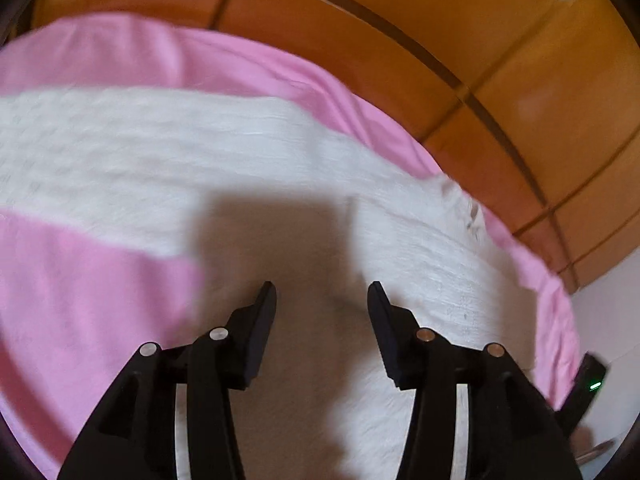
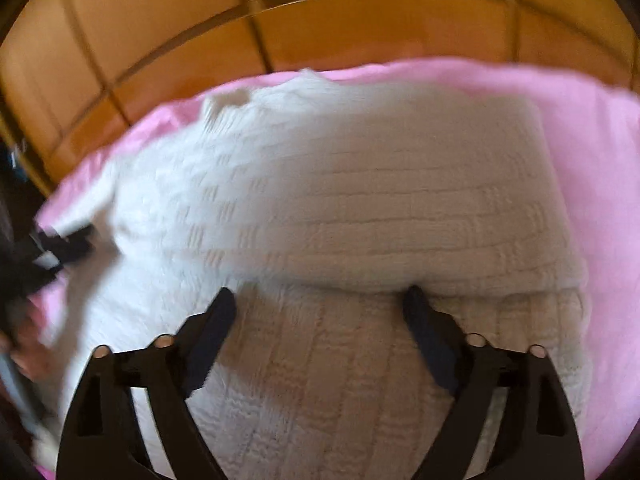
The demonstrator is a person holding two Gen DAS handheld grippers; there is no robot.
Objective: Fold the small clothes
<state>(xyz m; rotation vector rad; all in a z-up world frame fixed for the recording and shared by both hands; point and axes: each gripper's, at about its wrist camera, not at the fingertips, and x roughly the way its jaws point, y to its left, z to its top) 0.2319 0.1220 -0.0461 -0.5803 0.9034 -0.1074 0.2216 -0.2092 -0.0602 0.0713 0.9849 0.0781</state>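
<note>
A white knitted garment (image 2: 352, 200) lies on a pink sheet (image 2: 592, 152), with one part folded over the lower part near the fingers. My right gripper (image 2: 320, 300) is open just above it, its fingers straddling the fold edge, holding nothing. In the left wrist view the same white garment (image 1: 200, 152) stretches across the pink sheet (image 1: 80, 312). My left gripper (image 1: 322, 292) is open above the garment and empty. The left gripper also shows at the left edge of the right wrist view (image 2: 60, 248), by the garment's left end. Both views are blurred.
An orange wooden panelled wall (image 1: 440, 20) stands behind the sheet, also in the right wrist view (image 2: 240, 32). The sheet's edge falls away at the right in the left wrist view, where a black device with a green light (image 1: 588, 384) shows.
</note>
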